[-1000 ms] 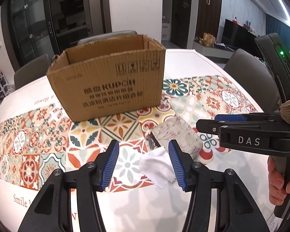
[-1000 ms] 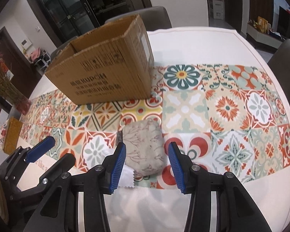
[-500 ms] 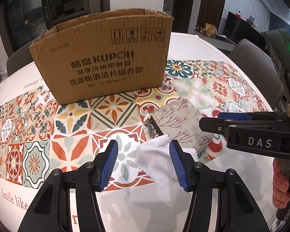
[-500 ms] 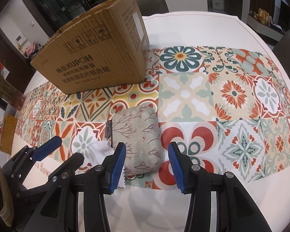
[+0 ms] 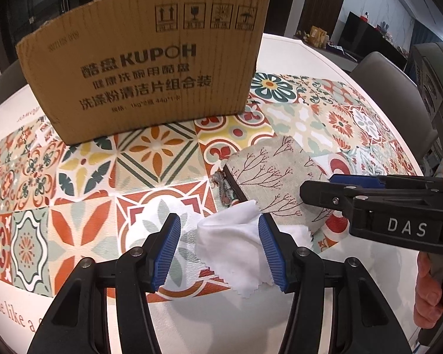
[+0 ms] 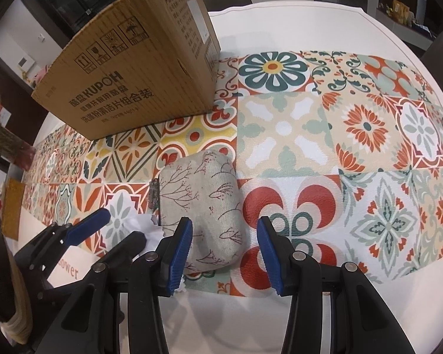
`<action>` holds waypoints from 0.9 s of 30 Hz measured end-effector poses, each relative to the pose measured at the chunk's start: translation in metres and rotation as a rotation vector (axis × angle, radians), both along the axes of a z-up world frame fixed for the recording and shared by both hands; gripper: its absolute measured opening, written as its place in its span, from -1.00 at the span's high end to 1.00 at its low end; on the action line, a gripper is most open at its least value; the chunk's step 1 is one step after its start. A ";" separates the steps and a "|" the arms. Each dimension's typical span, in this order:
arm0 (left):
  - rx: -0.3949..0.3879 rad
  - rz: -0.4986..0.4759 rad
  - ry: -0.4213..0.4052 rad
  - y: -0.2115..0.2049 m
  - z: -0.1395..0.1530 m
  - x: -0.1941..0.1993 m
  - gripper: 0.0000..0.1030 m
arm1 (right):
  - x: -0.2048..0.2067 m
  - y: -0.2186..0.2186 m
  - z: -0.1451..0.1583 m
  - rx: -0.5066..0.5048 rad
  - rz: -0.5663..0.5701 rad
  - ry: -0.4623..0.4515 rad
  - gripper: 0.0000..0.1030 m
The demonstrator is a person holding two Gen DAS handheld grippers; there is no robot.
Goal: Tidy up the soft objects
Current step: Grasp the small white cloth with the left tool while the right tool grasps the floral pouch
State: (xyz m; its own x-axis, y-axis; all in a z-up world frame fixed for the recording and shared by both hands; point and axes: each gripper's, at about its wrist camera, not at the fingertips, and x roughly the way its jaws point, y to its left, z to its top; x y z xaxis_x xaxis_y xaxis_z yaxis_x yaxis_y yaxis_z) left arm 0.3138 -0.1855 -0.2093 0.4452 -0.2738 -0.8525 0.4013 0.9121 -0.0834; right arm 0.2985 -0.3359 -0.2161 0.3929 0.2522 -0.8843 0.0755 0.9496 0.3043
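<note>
Progress: nothing boxed that I see; white cloth (image 5: 233,244), pouch (image 6: 202,209) lie below cardboard box (image 5: 144,59).
Left gripper (image 5: 220,249): released, straddling cloth.
Right gripper (image 6: 224,249): released, over pouch.

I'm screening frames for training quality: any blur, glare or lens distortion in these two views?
Left wrist view: sharp, strong fisheye bowing of the cardboard box, soft sheen on the tablecloth. Right wrist view: sharp, corners vignetted black, table edge curved, pouch evenly lit.
</note>
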 end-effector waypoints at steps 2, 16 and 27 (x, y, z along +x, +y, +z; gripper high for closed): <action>-0.004 0.000 0.011 -0.001 -0.003 0.002 -0.03 | 0.001 0.001 -0.002 0.009 -0.001 0.005 0.09; 0.006 -0.011 0.034 -0.003 -0.015 0.004 0.67 | 0.004 0.012 -0.010 0.010 0.022 0.018 0.16; 0.006 0.026 0.025 0.006 -0.006 0.003 0.83 | -0.004 0.013 0.007 0.001 0.004 -0.037 0.58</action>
